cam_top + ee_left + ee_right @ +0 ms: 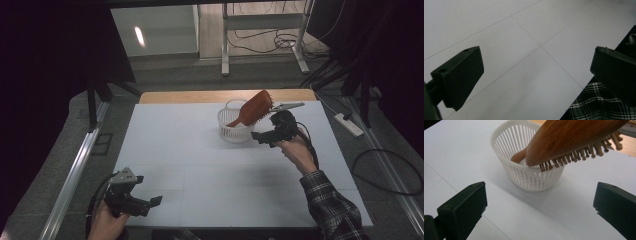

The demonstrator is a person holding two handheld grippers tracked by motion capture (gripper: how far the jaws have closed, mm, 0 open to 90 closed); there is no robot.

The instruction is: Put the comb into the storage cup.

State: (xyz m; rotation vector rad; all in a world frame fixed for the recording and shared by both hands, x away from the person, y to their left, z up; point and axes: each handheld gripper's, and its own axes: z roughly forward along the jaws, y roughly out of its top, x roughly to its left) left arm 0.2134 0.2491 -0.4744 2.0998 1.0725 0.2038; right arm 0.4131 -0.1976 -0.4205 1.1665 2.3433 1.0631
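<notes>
A brown wooden hairbrush (252, 108) leans in a small white slatted basket (231, 129), handle down inside and bristled head sticking out over the right rim. The right gripper view has the hairbrush (571, 137) and basket (534, 178) close ahead. My right gripper (260, 137) is open just right of the basket, with its jaws wide apart and nothing between them. My left gripper (150, 205) is open too, low over the white table's near left corner, far from the basket. In the left gripper view my left gripper (536, 75) spans bare table.
A white table (190, 165) has a wooden strip along its far edge. A plaid sleeve (332, 207) reaches in from the bottom right. Beyond the table are metal table legs (225, 45), cables and a power strip (350, 125) on the floor.
</notes>
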